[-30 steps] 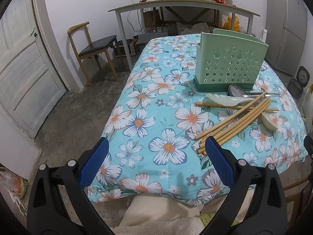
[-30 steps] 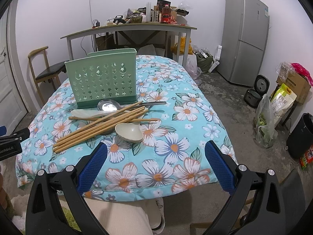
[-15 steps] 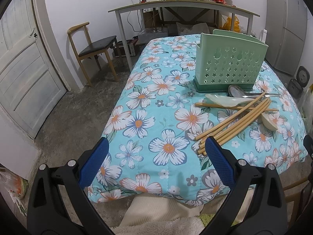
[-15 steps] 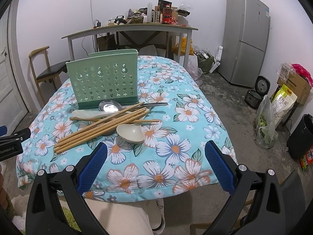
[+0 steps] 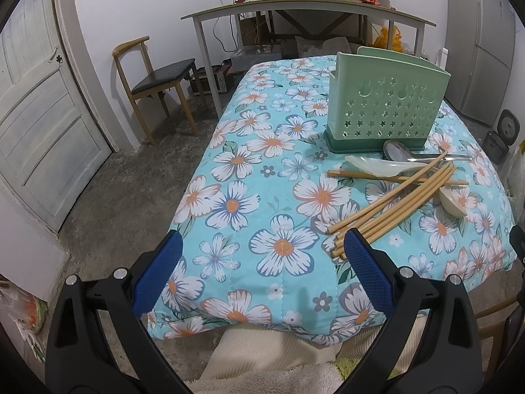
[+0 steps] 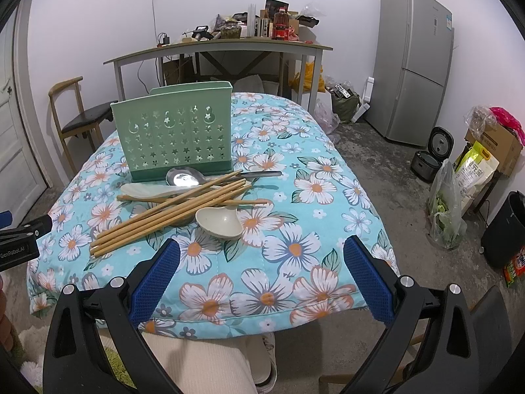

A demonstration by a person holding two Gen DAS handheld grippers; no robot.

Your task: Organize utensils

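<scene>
Nothing has shifted since a second ago; left gripper (image 5: 261, 264) and right gripper (image 6: 259, 271) stay spread, empty; chopsticks (image 6: 170, 211) at eleven o'clock remain untouched, so sorting is unstarted.

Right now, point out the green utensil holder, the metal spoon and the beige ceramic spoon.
green utensil holder (image 6: 174, 134), right wrist view, middle of its perforated front wall.
metal spoon (image 6: 182, 177), right wrist view, on its shiny bowl.
beige ceramic spoon (image 6: 219, 222), right wrist view, inside its bowl.

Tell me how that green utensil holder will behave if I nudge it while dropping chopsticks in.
The green utensil holder looks like thin perforated plastic and empty, so probably light and apt to slide on the quilted cloth. It stands tall and narrow front to back, so it may tip.
</scene>
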